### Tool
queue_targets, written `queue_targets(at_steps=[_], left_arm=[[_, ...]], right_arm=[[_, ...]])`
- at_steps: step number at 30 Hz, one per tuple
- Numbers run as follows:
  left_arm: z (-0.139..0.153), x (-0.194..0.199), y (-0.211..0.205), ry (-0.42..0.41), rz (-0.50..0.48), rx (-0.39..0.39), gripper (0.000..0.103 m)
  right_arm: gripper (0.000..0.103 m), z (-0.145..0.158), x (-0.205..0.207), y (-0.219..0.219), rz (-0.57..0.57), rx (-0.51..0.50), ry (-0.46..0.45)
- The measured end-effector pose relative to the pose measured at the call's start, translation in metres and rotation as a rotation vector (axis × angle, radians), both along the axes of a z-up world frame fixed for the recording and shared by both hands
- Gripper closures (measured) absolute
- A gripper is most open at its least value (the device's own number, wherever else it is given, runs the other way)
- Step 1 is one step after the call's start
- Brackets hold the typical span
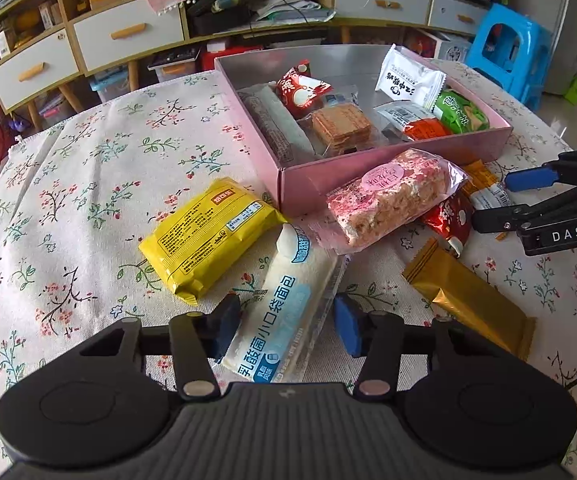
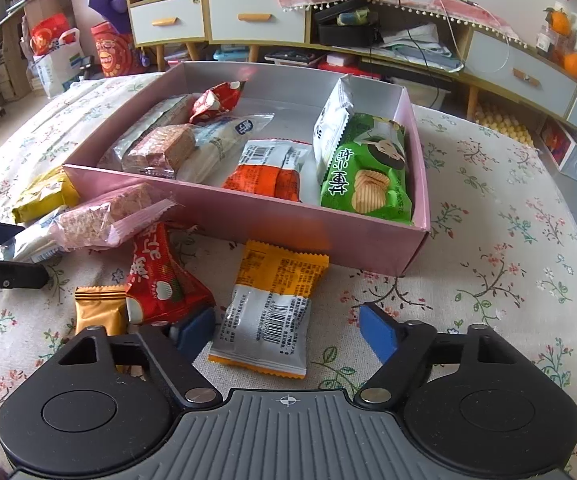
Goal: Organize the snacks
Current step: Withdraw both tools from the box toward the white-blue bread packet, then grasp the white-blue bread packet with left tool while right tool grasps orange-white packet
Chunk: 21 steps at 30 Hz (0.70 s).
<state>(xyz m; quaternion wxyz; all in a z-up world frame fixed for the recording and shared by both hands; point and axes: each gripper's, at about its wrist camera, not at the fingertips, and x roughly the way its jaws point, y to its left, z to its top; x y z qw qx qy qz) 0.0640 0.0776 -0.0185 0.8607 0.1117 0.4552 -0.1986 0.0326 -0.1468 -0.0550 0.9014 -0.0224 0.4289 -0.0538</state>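
On the floral-cloth desk, bare room lies left of the pink box, while loose snacks crowd its near wall. A long white bread packet lies between the left gripper pads, apparently touching the left one. The right gripper stands spread around an orange-and-silver packet, not pinching it.

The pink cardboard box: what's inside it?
The pink cardboard box holds a green crisp packet, orange-and-white packet, wafer pack and red packet; anything beneath them is hidden.
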Motion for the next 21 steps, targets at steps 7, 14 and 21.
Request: queue_targets(at_steps=[7, 14, 21], left_arm=[[0.002, 0.000, -0.003, 0.026, 0.028, 0.007, 0.064], [0.005, -0.001, -0.004, 0.065, 0.068, 0.000, 0.069], [0.007, -0.002, -0.005, 0.103, 0.103, -0.025, 0.072]], right_arm=[[0.057, 0.003, 0.000, 0.003, 0.027, 0.022, 0.007], [0.063, 0.007, 0.001, 0.004, 0.028, 0.035, 0.028], [0.064, 0.014, 0.000, 0.000, 0.000, 0.099, 0.060]])
